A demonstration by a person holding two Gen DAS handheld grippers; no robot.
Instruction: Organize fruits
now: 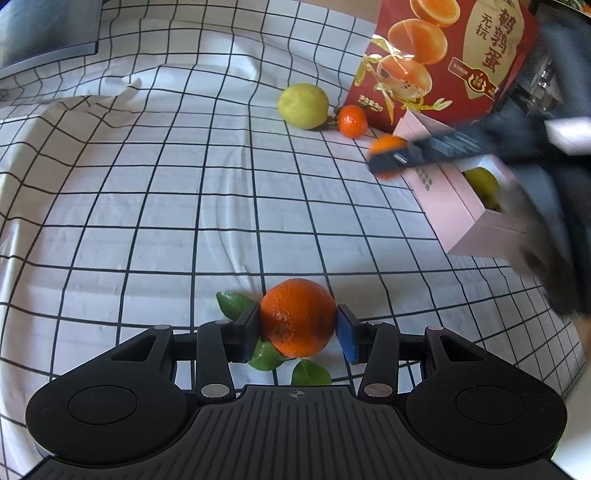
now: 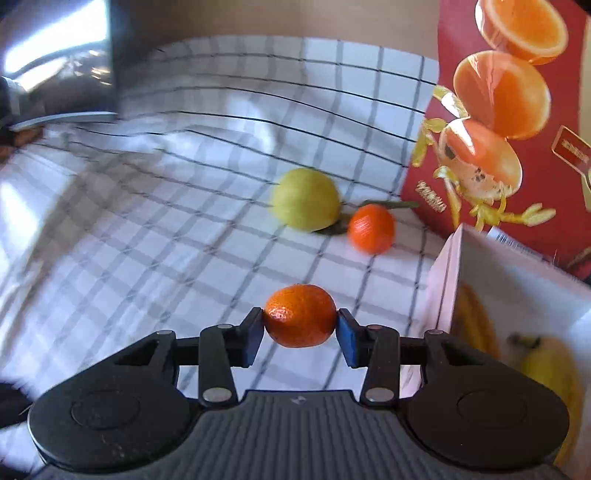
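Observation:
In the left wrist view my left gripper [image 1: 298,328] is shut on a large orange [image 1: 297,317] with green leaves [image 1: 234,304], low over the checked cloth. In the right wrist view my right gripper [image 2: 300,325] is shut on a small mandarin [image 2: 300,315], both blue pads pressing its sides. The left view shows that same gripper [image 1: 388,153] blurred beside the near corner of the pink box [image 1: 454,206]. A yellow-green lemon [image 1: 303,105] and another mandarin [image 1: 352,121] lie together farther back on the cloth. The same lemon [image 2: 306,199] and mandarin [image 2: 371,229] lie ahead of the right gripper.
The pink box [image 2: 447,273] stands open at the right with yellow fruit [image 2: 550,365] inside. A red printed bag [image 1: 443,55] stands behind it. A dark screen [image 1: 44,29] sits at the far left. The wrinkled checked cloth [image 1: 166,206] covers the table.

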